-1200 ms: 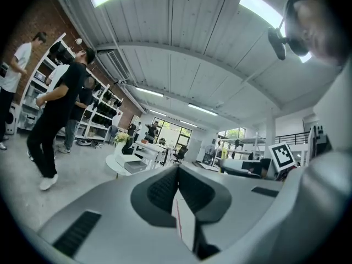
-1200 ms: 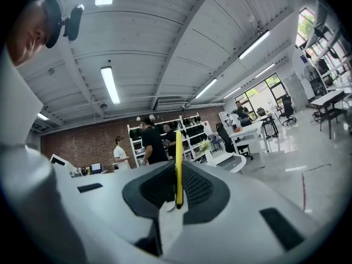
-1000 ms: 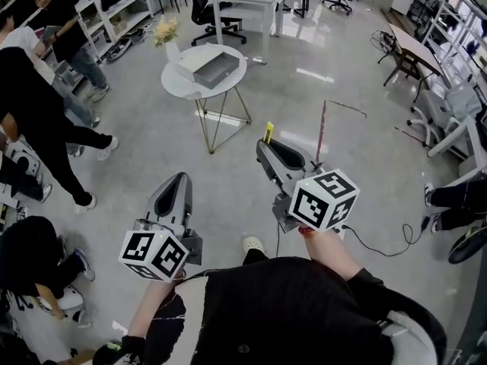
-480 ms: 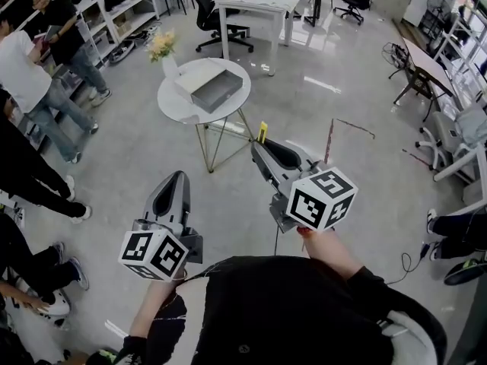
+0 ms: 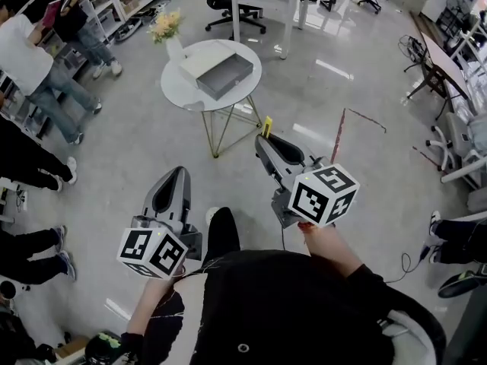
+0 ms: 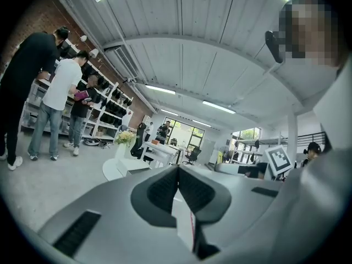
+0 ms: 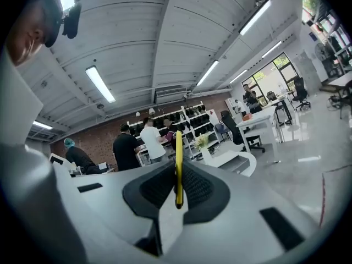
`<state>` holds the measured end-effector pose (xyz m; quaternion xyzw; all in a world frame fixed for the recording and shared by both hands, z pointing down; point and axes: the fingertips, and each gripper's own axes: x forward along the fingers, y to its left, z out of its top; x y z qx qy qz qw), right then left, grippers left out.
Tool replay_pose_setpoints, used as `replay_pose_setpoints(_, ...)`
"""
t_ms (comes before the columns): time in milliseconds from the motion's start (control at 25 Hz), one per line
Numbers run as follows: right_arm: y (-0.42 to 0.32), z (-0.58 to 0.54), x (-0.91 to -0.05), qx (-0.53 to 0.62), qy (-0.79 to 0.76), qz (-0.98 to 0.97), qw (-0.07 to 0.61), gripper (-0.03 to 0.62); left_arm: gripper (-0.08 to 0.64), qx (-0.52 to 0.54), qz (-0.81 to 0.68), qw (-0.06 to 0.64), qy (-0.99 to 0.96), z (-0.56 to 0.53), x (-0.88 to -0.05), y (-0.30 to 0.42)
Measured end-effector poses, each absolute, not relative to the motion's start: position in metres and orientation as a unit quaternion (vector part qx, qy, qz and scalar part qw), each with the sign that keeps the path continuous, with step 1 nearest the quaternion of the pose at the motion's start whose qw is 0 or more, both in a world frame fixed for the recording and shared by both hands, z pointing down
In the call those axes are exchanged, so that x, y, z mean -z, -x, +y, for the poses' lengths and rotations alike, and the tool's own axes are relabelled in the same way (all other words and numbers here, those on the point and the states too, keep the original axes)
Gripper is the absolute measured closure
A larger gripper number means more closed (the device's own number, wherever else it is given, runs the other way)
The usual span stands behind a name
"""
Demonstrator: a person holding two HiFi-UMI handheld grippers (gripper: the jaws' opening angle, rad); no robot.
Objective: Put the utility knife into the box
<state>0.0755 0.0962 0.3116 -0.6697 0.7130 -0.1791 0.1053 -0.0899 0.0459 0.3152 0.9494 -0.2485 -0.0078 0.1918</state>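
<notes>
The left gripper (image 5: 176,173) is held on the near left with its jaws pressed together and nothing between them, pointing far and slightly right. The right gripper (image 5: 263,140) reaches farther out and angles far-left. Its jaws are clamped on the knife (image 5: 267,127), whose yellow end sticks out past their tips. The left forearm (image 5: 148,310) and right forearm (image 5: 335,253) both extend forward from the torso.
</notes>
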Motion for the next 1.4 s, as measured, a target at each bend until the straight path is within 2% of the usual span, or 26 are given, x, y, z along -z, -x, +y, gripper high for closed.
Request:
replay_pose_setpoints(1040,-0.098,-0.061,-0.307,0.190,0.677,0.706,0.086,0.546,0.549,0.028,-0.227,0.214,-0.950,-0.118,-0.303,0.059)
replay_pose_setpoints(1400,-0.106,-0.101,-0.296,0.175,0.684,0.704,0.077,0.546,0.549,0.033,-0.233,0.198,-0.952,-0.162,-0.292,0.059)
